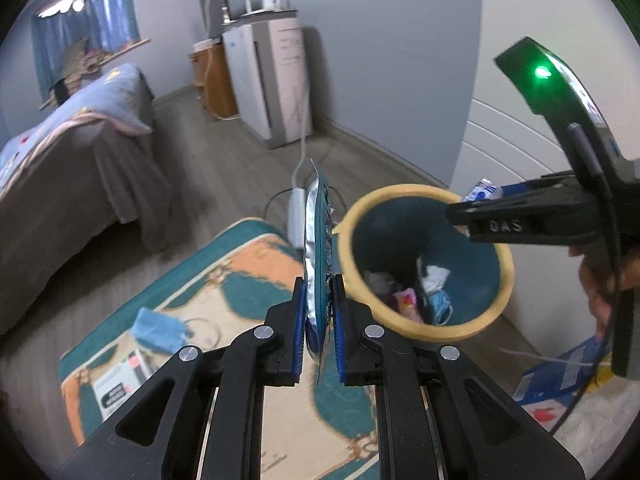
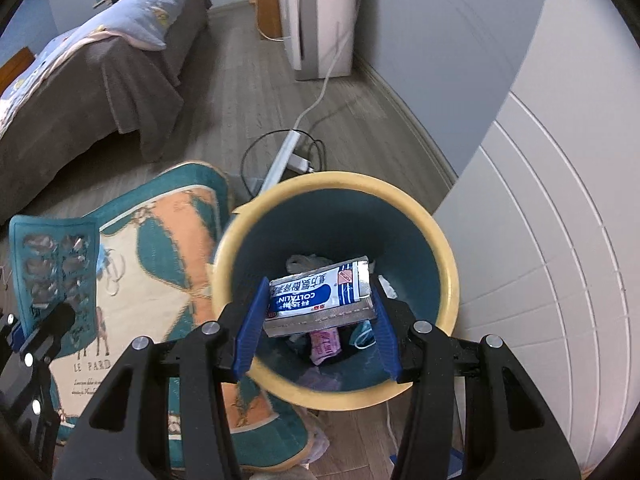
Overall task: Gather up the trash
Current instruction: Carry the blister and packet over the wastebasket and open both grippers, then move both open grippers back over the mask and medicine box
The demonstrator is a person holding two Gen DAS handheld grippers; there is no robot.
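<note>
A yellow-rimmed teal trash bin stands on the floor with tissues, a mask and wrappers inside; it also shows in the left wrist view. My right gripper is shut on a white-and-blue sachet, held over the bin's mouth. My left gripper is shut on a teal and silver blister pack, held upright just left of the bin. The blister pack and left gripper show at the left of the right wrist view.
A patterned rug holds a blue face mask and a small box. A bed stands left. A power strip with cords lies behind the bin. A white panelled wall is right. An appliance stands at the wall.
</note>
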